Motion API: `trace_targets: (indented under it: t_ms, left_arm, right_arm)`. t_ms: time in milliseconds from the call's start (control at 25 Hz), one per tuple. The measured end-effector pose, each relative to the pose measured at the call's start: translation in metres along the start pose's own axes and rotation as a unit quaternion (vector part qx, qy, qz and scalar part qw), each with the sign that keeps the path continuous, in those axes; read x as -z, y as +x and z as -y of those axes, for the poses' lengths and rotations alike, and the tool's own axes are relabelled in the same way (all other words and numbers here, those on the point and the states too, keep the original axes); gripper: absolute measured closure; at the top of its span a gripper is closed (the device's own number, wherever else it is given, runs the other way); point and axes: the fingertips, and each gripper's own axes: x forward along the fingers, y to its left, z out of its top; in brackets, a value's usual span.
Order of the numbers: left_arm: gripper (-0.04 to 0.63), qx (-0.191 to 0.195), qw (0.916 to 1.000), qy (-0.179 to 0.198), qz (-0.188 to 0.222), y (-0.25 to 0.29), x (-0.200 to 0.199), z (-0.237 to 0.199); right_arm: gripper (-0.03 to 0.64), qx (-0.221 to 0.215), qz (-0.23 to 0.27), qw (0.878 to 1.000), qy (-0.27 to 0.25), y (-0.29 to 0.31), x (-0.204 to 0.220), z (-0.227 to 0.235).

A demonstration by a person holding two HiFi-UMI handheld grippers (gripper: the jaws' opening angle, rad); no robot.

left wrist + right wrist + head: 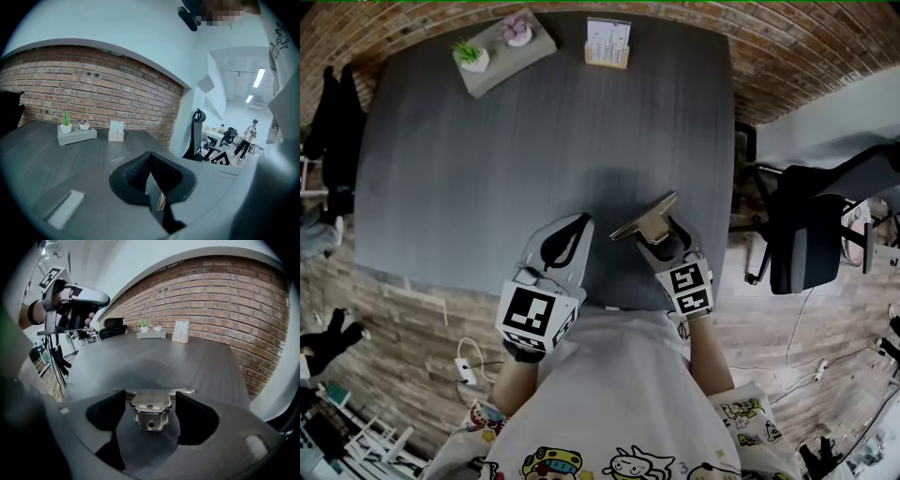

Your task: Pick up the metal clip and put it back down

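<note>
Right gripper [150, 401] jaws apart, metal clip [150, 409] between them, touching neither jaw.

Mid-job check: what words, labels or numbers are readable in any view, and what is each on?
No text reads clearly in any view.
Card in the stand at the table's far edge: printed lines, too small to read.
Marker cube on the left gripper, and the one on the right gripper: black-and-white square patterns, no words.
Shirt: cartoon prints, lettering not legible.
</note>
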Motion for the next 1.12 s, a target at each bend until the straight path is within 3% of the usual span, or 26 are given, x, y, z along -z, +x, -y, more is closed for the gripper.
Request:
trace_targets:
  t_ms: [640, 1120]
  left_arm:
    - [0.597, 0.008, 0.9978, 0.028, 0.060, -0.006, -0.038, 0.016]
    - [0.597, 0.003, 0.9947, 0.039, 0.095, -0.021, -0.064, 0.017]
  right_arm:
    - [0.288, 0.037, 0.116, 0.993, -0.004, -0.070, -0.086, 0.020]
    - [0.402, 0.026, 0.262, 0.964, 0.033, -0.149, -0.171, 0.024]
